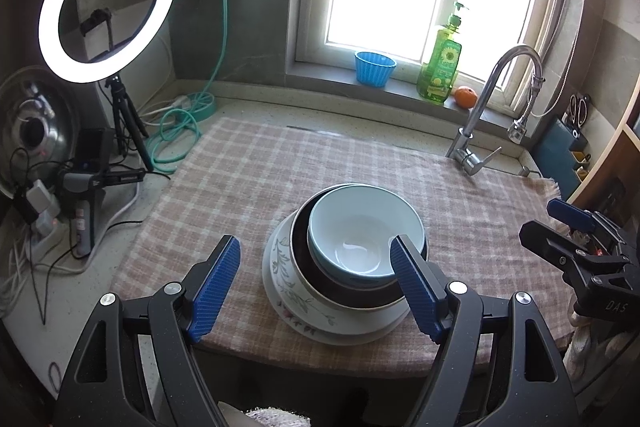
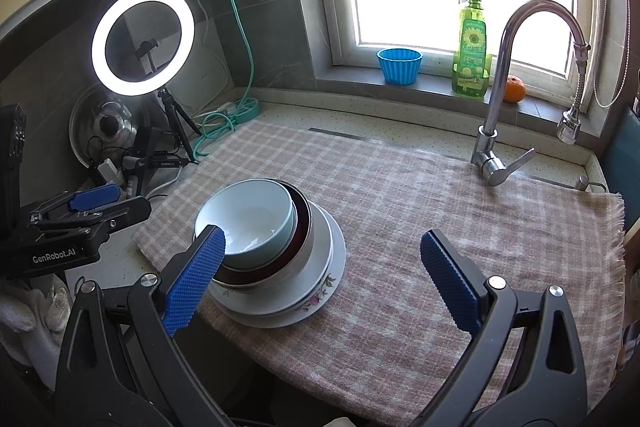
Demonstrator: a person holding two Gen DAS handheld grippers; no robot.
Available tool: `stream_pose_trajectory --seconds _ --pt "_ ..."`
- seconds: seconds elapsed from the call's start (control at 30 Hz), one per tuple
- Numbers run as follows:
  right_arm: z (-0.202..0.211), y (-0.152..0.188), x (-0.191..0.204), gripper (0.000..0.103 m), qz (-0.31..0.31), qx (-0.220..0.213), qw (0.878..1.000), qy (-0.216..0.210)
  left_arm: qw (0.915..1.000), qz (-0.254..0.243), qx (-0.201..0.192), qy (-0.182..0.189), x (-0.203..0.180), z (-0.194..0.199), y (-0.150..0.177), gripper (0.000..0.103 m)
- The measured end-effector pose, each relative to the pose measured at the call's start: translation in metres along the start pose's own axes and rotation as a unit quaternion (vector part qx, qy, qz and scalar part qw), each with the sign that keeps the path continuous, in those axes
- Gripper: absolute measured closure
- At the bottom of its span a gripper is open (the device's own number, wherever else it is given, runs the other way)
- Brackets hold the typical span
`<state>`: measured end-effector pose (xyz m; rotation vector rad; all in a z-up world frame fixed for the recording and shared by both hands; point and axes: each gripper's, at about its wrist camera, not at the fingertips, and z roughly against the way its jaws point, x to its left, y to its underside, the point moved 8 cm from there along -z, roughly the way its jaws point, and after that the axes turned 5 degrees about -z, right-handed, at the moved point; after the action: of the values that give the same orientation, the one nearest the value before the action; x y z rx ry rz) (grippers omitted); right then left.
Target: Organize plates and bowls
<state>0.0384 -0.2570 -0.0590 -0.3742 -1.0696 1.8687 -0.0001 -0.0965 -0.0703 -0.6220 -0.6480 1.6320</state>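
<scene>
A stack stands on the checked cloth: a light blue bowl (image 1: 366, 227) (image 2: 250, 217) sits in a dark brown bowl (image 1: 316, 279) (image 2: 302, 223), which sits on floral white plates (image 1: 288, 291) (image 2: 320, 291). My left gripper (image 1: 316, 275) is open and empty, just in front of the stack, its right finger before the blue bowl's rim. My right gripper (image 2: 320, 275) is open and empty, to the right of the stack, its left finger before the bowl. The right gripper also shows in the left wrist view (image 1: 576, 223), the left gripper in the right wrist view (image 2: 96, 199).
The checked cloth (image 1: 248, 167) (image 2: 440, 219) covers the counter. A faucet (image 2: 504, 87) stands at the back right. A blue cup (image 2: 399, 65), soap bottle (image 2: 472, 43) and orange (image 2: 513, 89) sit on the windowsill. A ring light (image 2: 142, 41), cables and a pot lid are at the left.
</scene>
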Motion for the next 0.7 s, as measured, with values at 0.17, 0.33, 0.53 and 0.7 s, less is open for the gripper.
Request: stream_pose_trajectory --seconds 0.17,0.33,0.53,0.7 --pt "-0.0011 -0.0006 -0.0012 0.003 0.001 0.001 1.0 0.001 1.0 0.0 0.0 -0.002 0.0 -0.0002 -0.0004 0.025" --pt "-0.0018 -0.0008 -0.0011 0.003 0.002 0.001 1.0 0.0 1.0 0.0 0.001 -0.001 0.0006 -0.0015 -0.0007 0.025" --pt "-0.0021 -0.0002 -0.0007 0.003 0.001 0.003 1.0 0.0 1.0 0.001 0.001 -0.003 0.0018 -0.0028 -0.0013 0.025" --pt "-0.0028 -0.0001 -0.0007 0.003 0.0 0.002 1.0 0.0 1.0 0.0 0.001 -0.004 0.0027 -0.0036 -0.001 0.025"
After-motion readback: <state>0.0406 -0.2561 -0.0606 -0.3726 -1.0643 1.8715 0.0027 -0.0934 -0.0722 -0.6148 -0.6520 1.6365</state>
